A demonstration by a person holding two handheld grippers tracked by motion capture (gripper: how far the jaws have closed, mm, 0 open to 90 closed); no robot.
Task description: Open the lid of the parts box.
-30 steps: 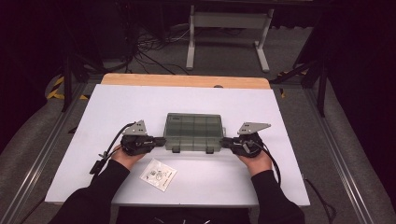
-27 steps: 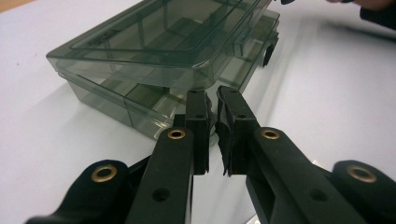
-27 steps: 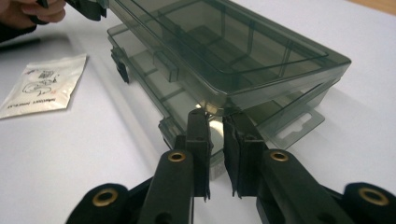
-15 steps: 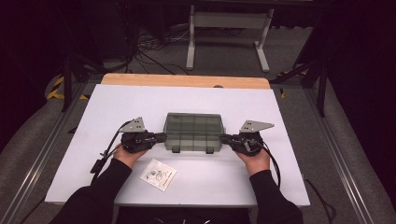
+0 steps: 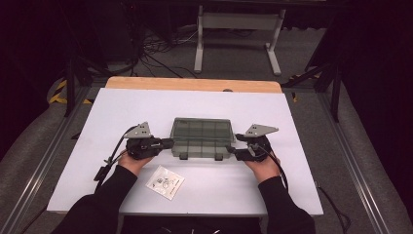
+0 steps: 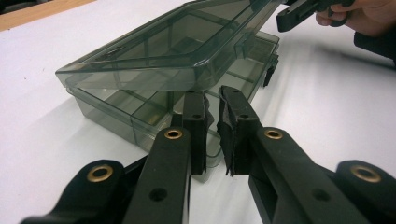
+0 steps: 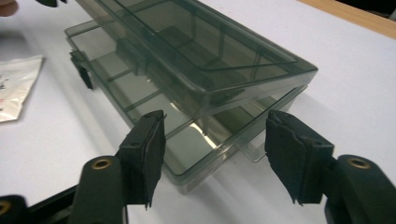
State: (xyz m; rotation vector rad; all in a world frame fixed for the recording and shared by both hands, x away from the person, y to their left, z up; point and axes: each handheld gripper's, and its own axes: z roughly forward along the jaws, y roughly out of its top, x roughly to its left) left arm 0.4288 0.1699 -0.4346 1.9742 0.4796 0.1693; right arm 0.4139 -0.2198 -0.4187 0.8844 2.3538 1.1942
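A smoky, see-through plastic organiser box (image 5: 201, 138) with inner dividers lies flat mid-counter, its hinged lid (image 6: 173, 51) lifted slightly ajar above the base, two latches (image 7: 83, 70) hanging loose along its near edge.

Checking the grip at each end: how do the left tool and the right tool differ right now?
The left tool has its jaws nearly shut at the smoky transparent plastic compartment box; the right tool stands wide, having just been opening, pads clear of the box corner. Both sit at opposite ends of it.
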